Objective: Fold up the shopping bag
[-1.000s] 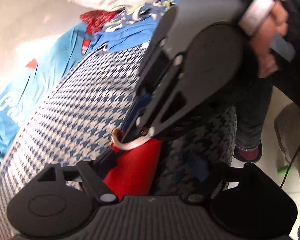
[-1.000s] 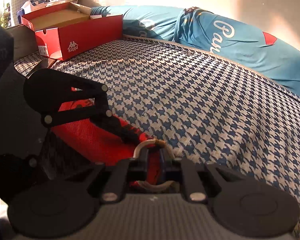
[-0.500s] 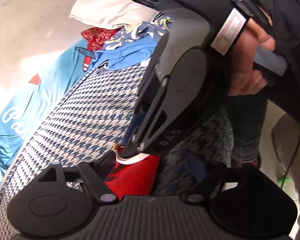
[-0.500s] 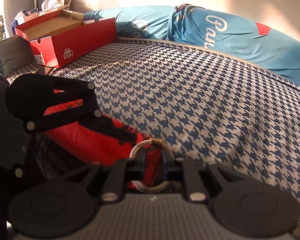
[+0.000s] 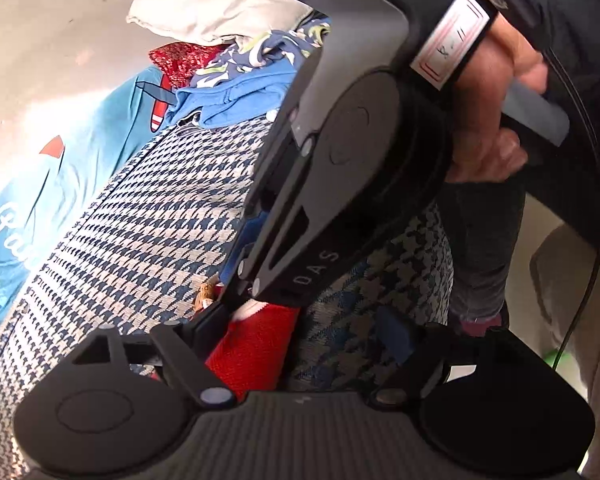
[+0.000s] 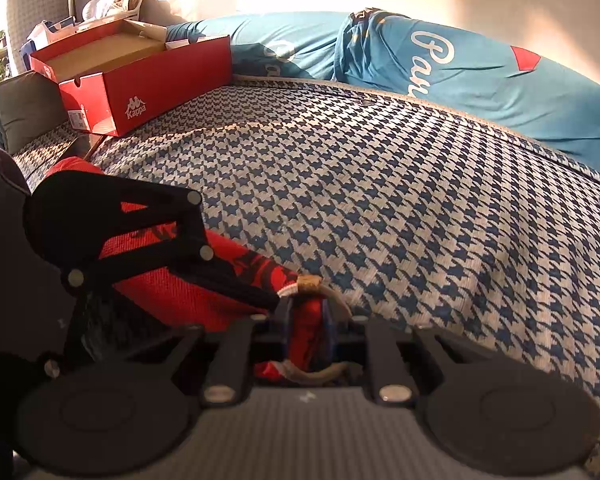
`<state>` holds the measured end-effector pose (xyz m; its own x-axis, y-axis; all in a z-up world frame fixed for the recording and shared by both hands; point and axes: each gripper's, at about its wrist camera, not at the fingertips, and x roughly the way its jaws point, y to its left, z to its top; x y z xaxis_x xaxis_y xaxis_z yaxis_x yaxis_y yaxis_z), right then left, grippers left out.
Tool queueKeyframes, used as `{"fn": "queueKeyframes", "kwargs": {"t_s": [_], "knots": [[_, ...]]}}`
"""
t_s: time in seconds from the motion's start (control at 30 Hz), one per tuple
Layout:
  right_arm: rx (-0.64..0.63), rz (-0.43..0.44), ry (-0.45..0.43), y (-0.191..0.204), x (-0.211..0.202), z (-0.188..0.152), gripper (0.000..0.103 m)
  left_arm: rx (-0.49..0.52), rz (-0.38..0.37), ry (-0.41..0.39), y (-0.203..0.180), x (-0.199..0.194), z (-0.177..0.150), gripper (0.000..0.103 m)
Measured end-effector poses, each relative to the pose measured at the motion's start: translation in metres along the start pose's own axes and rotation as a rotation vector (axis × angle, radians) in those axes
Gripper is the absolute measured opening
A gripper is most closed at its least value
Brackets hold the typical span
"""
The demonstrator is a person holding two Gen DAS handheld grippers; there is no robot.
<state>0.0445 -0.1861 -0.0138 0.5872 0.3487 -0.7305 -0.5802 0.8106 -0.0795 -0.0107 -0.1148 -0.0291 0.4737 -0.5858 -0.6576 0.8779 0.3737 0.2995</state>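
Folding looks to be mid-way: the red shopping bag (image 6: 168,292) lies bunched at the near edge of the bed (image 6: 380,208), not yet a flat, squared packet, though how many folds it already carries I cannot tell.

The right gripper (image 6: 306,334) has its fingers drawn nearly together on a gathered end of the bag, red cloth pinched between the blue pads, with the pale rope handle (image 6: 332,300) looping around the pinch. The rest of the bag trails away toward the left, along the bed's near edge, under the other tool.

The left gripper (image 5: 300,320) stands wide open. In its own view one finger reaches in beside the red cloth near the other tool's tip, while the opposite finger sits well apart over the bed's side. It has hold of nothing that I can see. In the right wrist view one of its fingers lies across the bag and points at the pinched end.

By my judgement, the next move calls for the left fingers to close on the bag just beside the right-hand pinch, or on the far end, so the cloth can be pulled taut and laid over itself. The slack handle could slip into the fold and bulk it up.

A red shoebox (image 6: 140,76) sits at the far left corner, well clear.
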Motion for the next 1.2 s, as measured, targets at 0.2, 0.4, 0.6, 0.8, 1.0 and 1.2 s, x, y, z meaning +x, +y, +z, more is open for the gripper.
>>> {"fn": "queueKeyframes", "kwargs": {"t_s": [0.2,0.4,0.6,0.8,1.0,1.2], "knots": [[0.019,-0.004,0.002,-0.003,0.002,0.001,0.016,-0.009,-0.003,0.001,0.001,0.003,0.000,0.081],[0.034,0.001,0.002,-0.005,0.003,0.001,0.016,-0.024,-0.005,-0.014,0.002,0.001,0.004,0.081],[0.051,0.003,0.010,-0.006,0.005,0.002,0.016,0.021,0.017,0.032,-0.005,0.015,-0.001,0.096],[0.027,-0.017,0.019,-0.003,0.006,0.000,0.017,-0.009,0.024,0.056,-0.009,0.025,-0.002,0.102],[0.087,-0.007,0.032,-0.009,0.000,-0.001,0.019,-0.046,0.013,0.054,-0.003,0.027,-0.003,0.102],[0.164,0.009,0.042,-0.019,-0.009,-0.003,0.021,-0.059,0.009,0.049,-0.001,0.028,-0.003,0.102]]}}
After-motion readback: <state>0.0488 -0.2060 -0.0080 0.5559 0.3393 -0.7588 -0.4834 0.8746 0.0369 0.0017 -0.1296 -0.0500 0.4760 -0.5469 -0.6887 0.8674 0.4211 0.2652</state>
